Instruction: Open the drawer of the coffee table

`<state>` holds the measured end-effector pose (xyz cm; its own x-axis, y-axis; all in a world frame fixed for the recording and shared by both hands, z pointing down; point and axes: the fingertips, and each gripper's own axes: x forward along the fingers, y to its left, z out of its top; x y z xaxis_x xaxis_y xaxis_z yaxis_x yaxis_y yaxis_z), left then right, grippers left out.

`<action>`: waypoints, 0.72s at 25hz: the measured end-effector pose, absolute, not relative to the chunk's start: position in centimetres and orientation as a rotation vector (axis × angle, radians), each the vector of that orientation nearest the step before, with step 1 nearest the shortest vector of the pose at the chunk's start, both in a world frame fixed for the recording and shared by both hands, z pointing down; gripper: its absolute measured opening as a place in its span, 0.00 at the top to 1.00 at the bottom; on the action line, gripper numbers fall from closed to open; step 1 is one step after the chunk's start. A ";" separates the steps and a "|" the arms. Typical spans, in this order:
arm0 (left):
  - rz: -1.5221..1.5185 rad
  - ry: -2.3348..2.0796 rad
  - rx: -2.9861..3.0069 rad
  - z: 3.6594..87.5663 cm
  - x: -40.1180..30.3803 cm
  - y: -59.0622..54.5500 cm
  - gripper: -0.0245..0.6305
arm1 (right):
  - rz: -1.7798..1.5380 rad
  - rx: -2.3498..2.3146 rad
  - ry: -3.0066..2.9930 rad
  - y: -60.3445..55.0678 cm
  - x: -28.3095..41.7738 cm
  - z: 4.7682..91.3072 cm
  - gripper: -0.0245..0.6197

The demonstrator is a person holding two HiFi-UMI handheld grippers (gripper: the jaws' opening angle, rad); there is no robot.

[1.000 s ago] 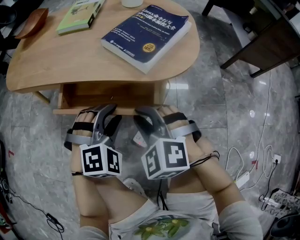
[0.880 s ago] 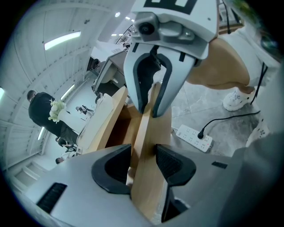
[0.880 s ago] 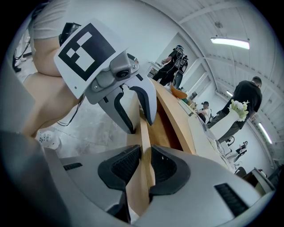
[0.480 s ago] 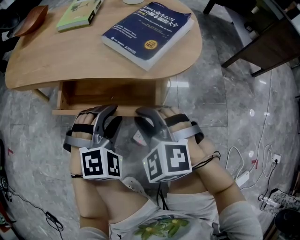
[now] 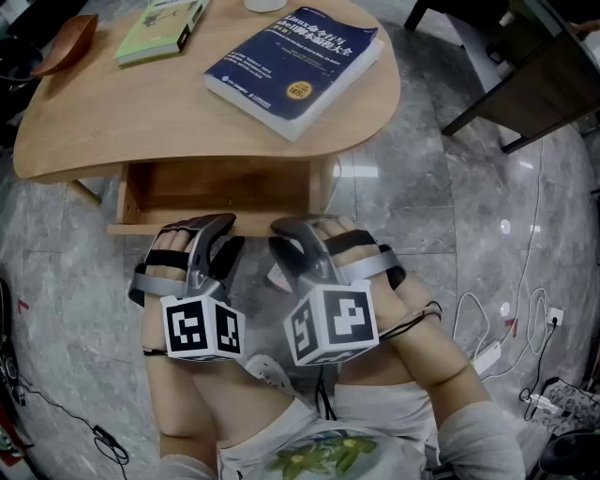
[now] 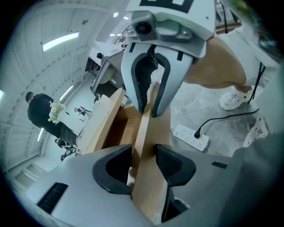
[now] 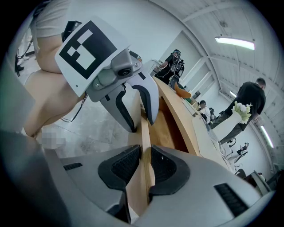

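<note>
Left hand-held gripper (image 5: 223,234) and right hand-held gripper (image 5: 295,232) sit side by side at the front lip of the drawer (image 5: 225,190), which stands partly pulled out beneath the wooden desk (image 5: 122,112) in the head view. A blue book (image 5: 295,66) and a green book (image 5: 161,26) lie on the desk top above it. Grey stone floor (image 5: 422,206) spreads around.

From the left gripper view, the left hand-held gripper (image 6: 144,162) is clenched on the drawer front (image 6: 146,195), one pad on each face. The right hand-held gripper (image 6: 148,106) straddles the same board farther along. A white power strip (image 6: 191,135) lies on the floor beside it.

From the right gripper view, the right hand-held gripper (image 7: 144,166) pinches the drawer front (image 7: 138,190) between both pads. The left hand-held gripper (image 7: 138,117) sits just ahead on the same edge, and the drawer's open cavity shows to the right, under the desk edge.
</note>
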<state>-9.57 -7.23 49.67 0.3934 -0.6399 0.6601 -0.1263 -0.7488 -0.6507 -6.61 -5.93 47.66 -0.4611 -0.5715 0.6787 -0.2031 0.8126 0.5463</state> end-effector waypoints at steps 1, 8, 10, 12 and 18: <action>-1.337 0.653 -2.153 49.7 -9.6 -7.2 0.72 | -0.489 0.574 -2.039 -5.9 -6.6 47.7 0.83; -1.327 0.640 -2.161 49.5 -9.6 -6.9 0.72 | -0.499 0.568 -2.029 -5.5 -6.7 47.6 0.83; -1.324 0.640 -2.158 49.5 -9.6 -6.8 0.72 | -0.502 0.569 -2.028 -5.5 -6.7 47.6 0.83; -1.322 0.642 -2.156 49.6 -9.6 -6.8 0.72 | -0.499 0.569 -2.030 -5.5 -6.7 47.7 0.83; -1.333 0.629 -2.166 49.6 -9.7 -6.2 0.72 | -0.488 0.551 -2.038 -4.9 -6.7 47.7 0.83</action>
